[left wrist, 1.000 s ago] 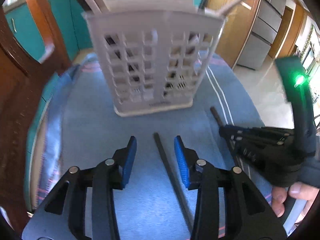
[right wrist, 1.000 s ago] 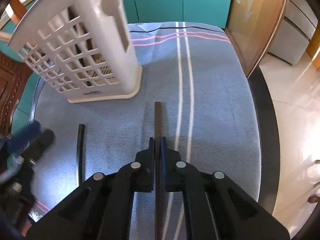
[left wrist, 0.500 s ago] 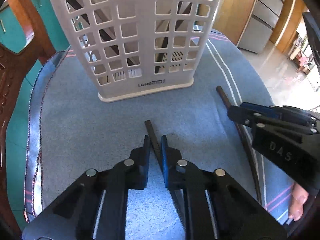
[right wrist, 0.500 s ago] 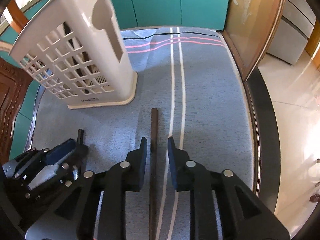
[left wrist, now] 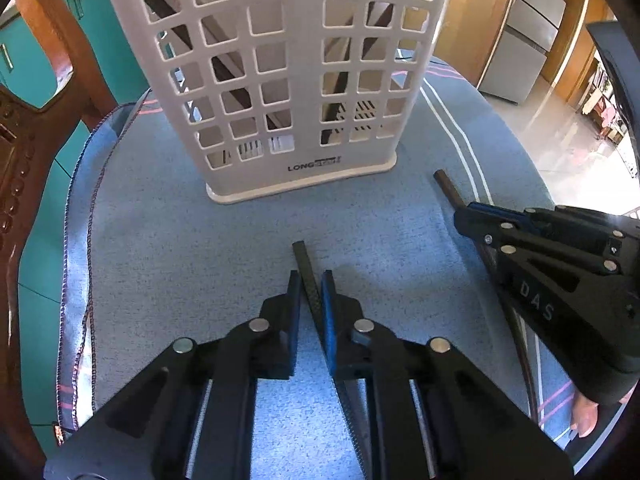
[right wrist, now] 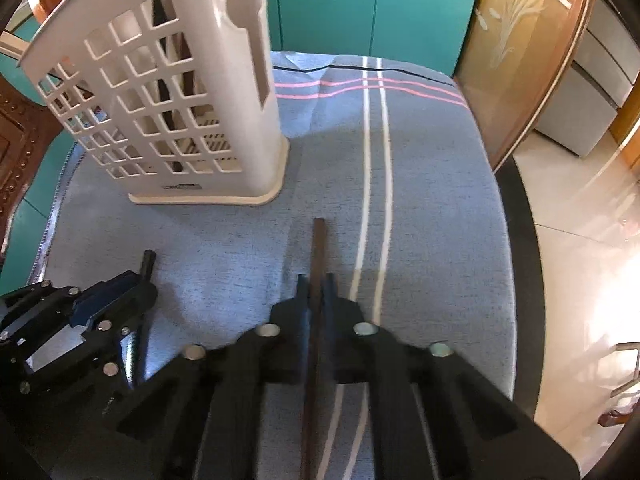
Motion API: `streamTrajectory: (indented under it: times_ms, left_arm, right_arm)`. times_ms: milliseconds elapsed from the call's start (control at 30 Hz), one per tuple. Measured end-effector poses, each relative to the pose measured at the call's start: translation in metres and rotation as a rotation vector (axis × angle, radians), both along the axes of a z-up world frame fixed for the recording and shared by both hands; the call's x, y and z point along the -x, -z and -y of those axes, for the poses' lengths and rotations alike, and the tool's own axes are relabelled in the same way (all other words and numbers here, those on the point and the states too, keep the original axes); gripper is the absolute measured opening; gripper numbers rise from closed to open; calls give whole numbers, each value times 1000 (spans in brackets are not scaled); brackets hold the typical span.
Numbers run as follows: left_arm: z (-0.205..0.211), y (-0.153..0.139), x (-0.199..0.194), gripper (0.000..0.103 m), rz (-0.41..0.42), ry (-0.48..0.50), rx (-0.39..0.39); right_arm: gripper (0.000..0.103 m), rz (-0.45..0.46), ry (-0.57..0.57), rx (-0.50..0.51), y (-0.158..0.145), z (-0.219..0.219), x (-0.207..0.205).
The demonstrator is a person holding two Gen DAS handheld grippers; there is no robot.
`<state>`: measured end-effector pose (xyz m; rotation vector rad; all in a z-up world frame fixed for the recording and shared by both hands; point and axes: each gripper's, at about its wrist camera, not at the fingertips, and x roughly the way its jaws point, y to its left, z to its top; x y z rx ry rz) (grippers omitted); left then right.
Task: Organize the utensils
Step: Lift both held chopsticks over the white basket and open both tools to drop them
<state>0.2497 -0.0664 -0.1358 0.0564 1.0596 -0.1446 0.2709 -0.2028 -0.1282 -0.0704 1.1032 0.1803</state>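
The left gripper (left wrist: 311,280) has its jaws clenched on a black chopstick (left wrist: 302,258) that lies on the blue cloth (left wrist: 168,240) covering the worktop. The stick's square end pokes out just past the blue pads toward the white utensil basket (left wrist: 280,72), with bare cloth between the two. The rest of the stick runs back under the gripper body.

The right gripper (right wrist: 316,280) has its jaws clenched on a second dark chopstick (right wrist: 319,240), which lies just beside the 2 white stripes (right wrist: 376,152) of the cloth. Those jaws have just closed onto the stick, which sits between the pads. Its far end points toward the open cloth to the right of the basket's base.

In the left wrist view the right gripper (left wrist: 466,216) sits low at the right edge with its chopstick (left wrist: 446,184) emerging past its tips, and a fingertip (left wrist: 584,416) of the person's hand shows below it. In the right wrist view the left gripper (right wrist: 140,284) lies at the lower left, its chopstick (right wrist: 148,262) sticking out in front.

The basket (right wrist: 172,92) stands upright on the cloth, well forward of both grippers. Through its grid openings several dark sticks lean inside. A spoon-shaped cutout marks its side wall. Teal cabinets (right wrist: 360,8) stand behind the worktop.
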Motion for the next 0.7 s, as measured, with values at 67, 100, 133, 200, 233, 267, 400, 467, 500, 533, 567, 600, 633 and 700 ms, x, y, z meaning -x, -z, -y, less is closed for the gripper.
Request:
streamTrajectory:
  times_ms: [67, 100, 133, 200, 233, 267, 400, 467, 500, 533, 567, 600, 633, 700]
  left_arm:
    - [-3, -3, 1, 9, 14, -20, -4]
    - [-6, -8, 2, 7, 31, -28, -5]
    - [-8, -13, 3, 7, 48, -34, -2]
    - [-11, -31, 8, 7, 101, -40, 8]
    - [-13, -39, 13, 7, 124, -37, 18]
    - [-14, -50, 18, 7, 152, -35, 26]
    - [-19, -92, 43, 7, 264, -23, 49]
    - [-23, -120, 59, 7, 331, -15, 72]
    - [-25, -136, 67, 7, 370, -13, 84]
    - [-27, -147, 72, 7, 396, -11, 91]
    - [-27, -162, 80, 7, 435, -9, 101]
    - [-25, -176, 85, 7, 474, -6, 108]
    - [-26, -190, 90, 7, 508, -2, 112]
    - [-31, -220, 96, 7, 584, -2, 121]
  right_arm:
    - [6, 2, -2, -14, -1, 0, 1]
    - [6, 7, -7, -30, -3, 0, 3]
    - [6, 21, -12, -44, -8, 0, 6]
    - [6, 53, -19, -69, -23, 2, 11]
    - [6, 81, -28, -95, -35, 5, 16]
    - [6, 99, -35, -112, -44, 7, 20]
    - [6, 201, -82, -205, -93, 20, 44]
    - [6, 248, -107, -244, -116, 26, 58]
    - [6, 269, -115, -259, -126, 30, 65]
    - [6, 295, -124, -278, -138, 34, 72]
    - [6, 311, -130, -290, -146, 36, 74]
    - [6, 340, -134, -309, -158, 40, 81]
    - [6, 366, -136, -327, -170, 43, 85]
    - [6, 409, -135, -357, -190, 48, 89]
